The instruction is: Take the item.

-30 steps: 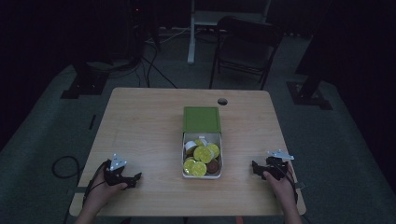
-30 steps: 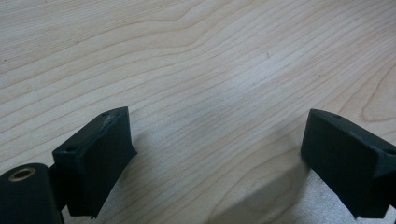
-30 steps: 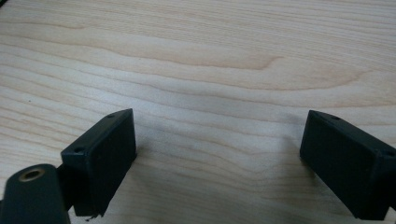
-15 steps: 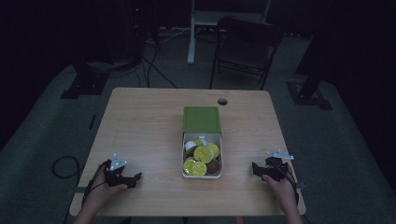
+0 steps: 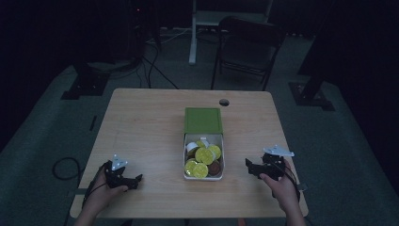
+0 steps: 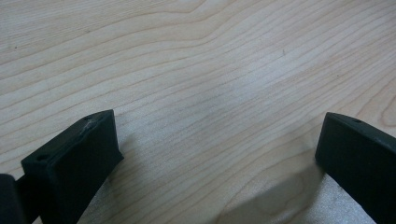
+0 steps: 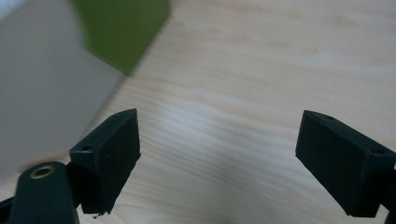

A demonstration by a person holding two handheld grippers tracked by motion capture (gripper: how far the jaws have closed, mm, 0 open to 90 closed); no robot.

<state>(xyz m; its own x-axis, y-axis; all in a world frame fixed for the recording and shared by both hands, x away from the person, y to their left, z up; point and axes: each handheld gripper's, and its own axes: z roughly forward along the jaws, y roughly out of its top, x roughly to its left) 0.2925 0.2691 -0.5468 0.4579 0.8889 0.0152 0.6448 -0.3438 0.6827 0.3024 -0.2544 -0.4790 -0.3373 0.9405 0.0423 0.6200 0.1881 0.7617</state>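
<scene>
A white box (image 5: 203,160) sits near the middle of the wooden tabletop (image 5: 141,127), a little toward the near edge, with its green lid (image 5: 203,120) slid toward the far side so the near half lies uncovered. Inside are round yellow-topped cups (image 5: 200,162) and at least one brown one (image 5: 214,168), packed close together. The left gripper (image 5: 134,180) rests low at the near left of the tabletop, well apart from the box; its jaws have just been opening and stand wide over bare wood. The right gripper (image 5: 249,165) is at the near right, near the box's right wall and pointing toward it; its jaws have just closed slightly yet remain wide apart, holding nothing.
</scene>
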